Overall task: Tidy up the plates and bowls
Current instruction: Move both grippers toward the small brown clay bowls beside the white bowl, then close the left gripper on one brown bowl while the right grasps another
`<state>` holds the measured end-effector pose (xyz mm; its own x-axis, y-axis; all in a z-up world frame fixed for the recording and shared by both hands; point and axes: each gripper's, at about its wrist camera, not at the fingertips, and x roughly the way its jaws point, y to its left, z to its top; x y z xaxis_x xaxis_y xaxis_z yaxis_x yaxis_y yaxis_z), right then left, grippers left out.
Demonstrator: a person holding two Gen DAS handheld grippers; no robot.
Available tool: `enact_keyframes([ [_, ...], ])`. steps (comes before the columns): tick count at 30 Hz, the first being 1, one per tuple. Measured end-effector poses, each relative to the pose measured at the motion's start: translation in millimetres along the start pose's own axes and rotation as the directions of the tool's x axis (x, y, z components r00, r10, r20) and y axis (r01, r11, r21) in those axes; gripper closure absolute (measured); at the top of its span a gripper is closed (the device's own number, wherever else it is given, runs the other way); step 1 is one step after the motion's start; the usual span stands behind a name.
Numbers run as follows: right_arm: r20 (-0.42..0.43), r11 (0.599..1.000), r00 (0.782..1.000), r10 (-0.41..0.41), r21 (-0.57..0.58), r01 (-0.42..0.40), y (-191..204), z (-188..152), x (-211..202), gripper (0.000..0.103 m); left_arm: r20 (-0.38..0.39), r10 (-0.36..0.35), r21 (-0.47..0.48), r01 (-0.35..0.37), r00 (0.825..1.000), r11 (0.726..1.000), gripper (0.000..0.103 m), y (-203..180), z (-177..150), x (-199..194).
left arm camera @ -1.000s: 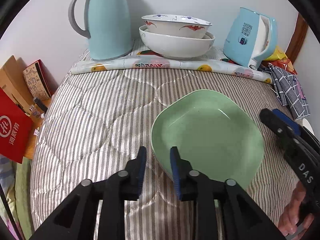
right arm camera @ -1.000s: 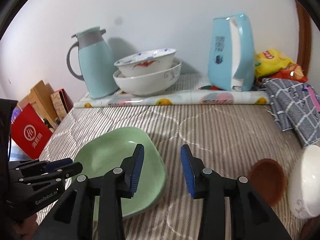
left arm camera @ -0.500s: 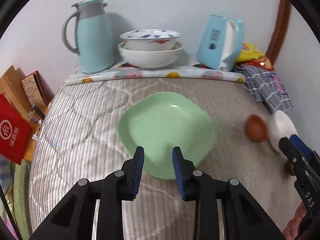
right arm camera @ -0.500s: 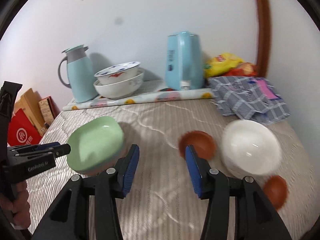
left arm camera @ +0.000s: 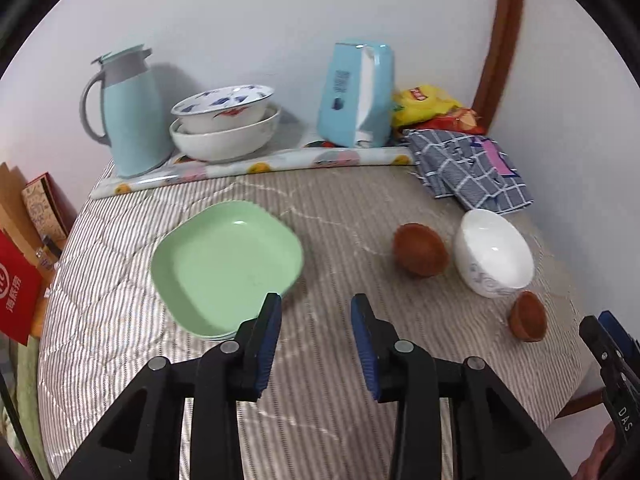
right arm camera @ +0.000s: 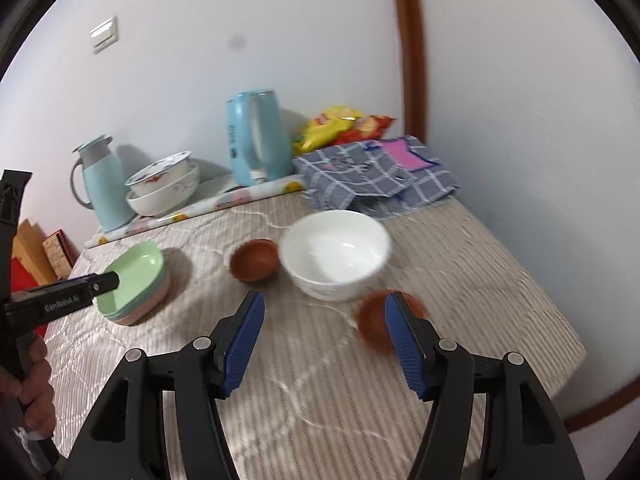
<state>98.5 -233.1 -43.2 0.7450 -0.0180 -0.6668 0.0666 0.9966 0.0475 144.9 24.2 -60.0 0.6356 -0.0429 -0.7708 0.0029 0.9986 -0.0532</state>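
1. The striped quilted surface (left arm camera: pixel 328 216) is seen in both views; on it all the task's dishes are spread.
2. Two large bowls (left arm camera: pixel 224 128) are nested at the back, beside the thermos jug (left arm camera: pixel 128 116) and the blue kettle (left arm camera: pixel 356 96).
3. The green plate (left arm camera: pixel 228 264) is shown as a single dish in the left wrist view; only in the right wrist view (right arm camera: pixel 136 280) is it revealed as the top of a stack, with bluish and pink edges seen beneath. The number of plates cannot be told exactly.
4. One white bowl (left arm camera: pixel 496 252) is set upright near the right edge, just beside the bigger of two brown bowls (left arm camera: pixel 420 248).
5. The smaller brown bowl (left arm camera: pixel 528 316) is seen whole from the left; from the right it is blurred and partly hidden behind a finger.
6. The left gripper (left arm camera: pixel 316 340) is held with its fingers apart and empty, just beside the green plate's near edge.
7. The right gripper (right arm camera: pixel 324 336) is held wide apart, nothing between its fingers, in front of the white bowl.
8. A wall switch (right arm camera: pixel 105 34) is shown only in the right wrist view.
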Motion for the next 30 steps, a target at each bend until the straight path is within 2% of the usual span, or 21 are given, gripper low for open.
enact_keyframes([
  [10,-0.029,0.993,0.999,-0.046,0.104,0.048,-58,-14,-3,0.041,-0.006,-0.006,0.041,0.007,1.000,0.999,0.068,-30,2,5],
  [16,-0.070,0.987,0.995,-0.068,0.141,0.077,-83,-23,12,0.041,-0.043,-0.035,0.017,0.036,0.998,0.999,0.068,-31,2,23],
  [23,-0.106,0.985,0.993,-0.059,0.155,0.075,-97,-27,38,0.041,-0.077,-0.045,0.010,0.046,0.996,0.999,0.068,-45,4,47],
  [30,-0.127,0.990,0.991,-0.036,0.131,0.053,-94,-20,69,0.041,-0.110,-0.067,-0.010,0.066,0.992,0.998,0.068,-58,9,74],
])
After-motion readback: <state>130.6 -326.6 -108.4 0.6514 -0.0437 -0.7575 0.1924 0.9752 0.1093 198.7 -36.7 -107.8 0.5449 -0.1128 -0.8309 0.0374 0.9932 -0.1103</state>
